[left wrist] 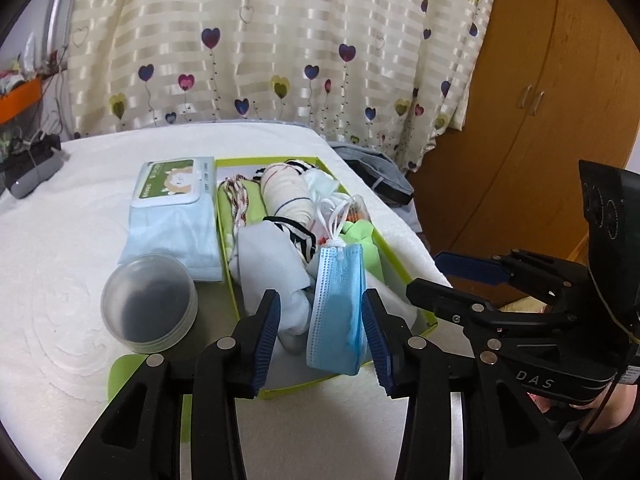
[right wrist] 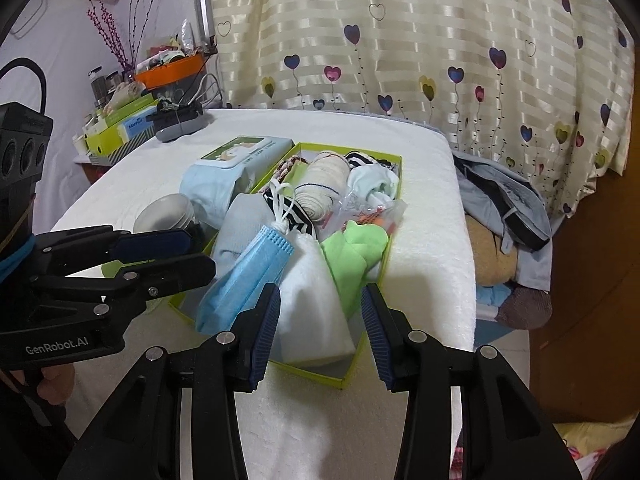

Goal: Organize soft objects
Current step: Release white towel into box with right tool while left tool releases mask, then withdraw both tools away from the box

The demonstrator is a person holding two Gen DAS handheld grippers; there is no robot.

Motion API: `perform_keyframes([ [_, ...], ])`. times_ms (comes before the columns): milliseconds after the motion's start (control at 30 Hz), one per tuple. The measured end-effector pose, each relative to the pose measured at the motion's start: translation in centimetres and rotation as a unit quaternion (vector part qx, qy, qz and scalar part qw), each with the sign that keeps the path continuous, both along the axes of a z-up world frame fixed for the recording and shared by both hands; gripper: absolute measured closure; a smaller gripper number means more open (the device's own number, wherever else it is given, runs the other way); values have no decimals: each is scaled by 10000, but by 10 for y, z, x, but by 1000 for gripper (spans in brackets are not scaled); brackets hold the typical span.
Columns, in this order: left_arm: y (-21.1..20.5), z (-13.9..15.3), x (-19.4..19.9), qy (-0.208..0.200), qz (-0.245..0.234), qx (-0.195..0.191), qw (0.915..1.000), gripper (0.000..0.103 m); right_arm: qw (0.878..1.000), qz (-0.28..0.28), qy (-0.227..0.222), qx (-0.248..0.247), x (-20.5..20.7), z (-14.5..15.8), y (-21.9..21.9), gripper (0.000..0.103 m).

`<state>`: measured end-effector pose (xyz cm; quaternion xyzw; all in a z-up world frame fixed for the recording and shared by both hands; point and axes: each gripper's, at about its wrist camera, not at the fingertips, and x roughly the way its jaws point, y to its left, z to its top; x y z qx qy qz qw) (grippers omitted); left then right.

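On the towel-covered bench (left wrist: 60, 248), L to R: clear round tub (left wrist: 149, 303), wipes pack (left wrist: 172, 216), then the green box (left wrist: 394, 258) stuffed w/ soft stuff: rolled socks (left wrist: 286, 194), white cloth (left wrist: 268, 264), blue face mask (left wrist: 338, 312), green cloth (right wrist: 354, 248). Mask is folded, leaning on the pile at the near end of the box, ear loops sticking up.

Left claw (left wrist: 320, 336): spread, mask sits in the gap but pads aren't touching it, nothing pinched. Right claw (right wrist: 318, 334): also spread, empty, hovering over white cloth at the box's near-right corner.

Step, imo: mask just dropped into the box, both claws clear. Box looks ~full, most soft items already in.

Next move prob: tuck mask flat so it doesn't flop over the rim, or go for the next loose item. Wipes pack is the only soft-ish candidate left on the bench; it's wide, so needs a fully spread claw or a grip on one edge. Can't tell if it's meant to go in.
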<state>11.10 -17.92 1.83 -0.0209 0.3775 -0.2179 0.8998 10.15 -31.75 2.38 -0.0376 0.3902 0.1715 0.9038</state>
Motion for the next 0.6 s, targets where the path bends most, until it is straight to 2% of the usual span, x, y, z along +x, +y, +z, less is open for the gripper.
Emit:
perform_keyframes([
  [433,12,15,-36,-298,212,148,9992,62,9988,-436,-182,105,-38,17,8,59],
  [600,17,15,-54,-345,298,240,9987,62,9989,-393,-199,132,-52,19,20,59],
])
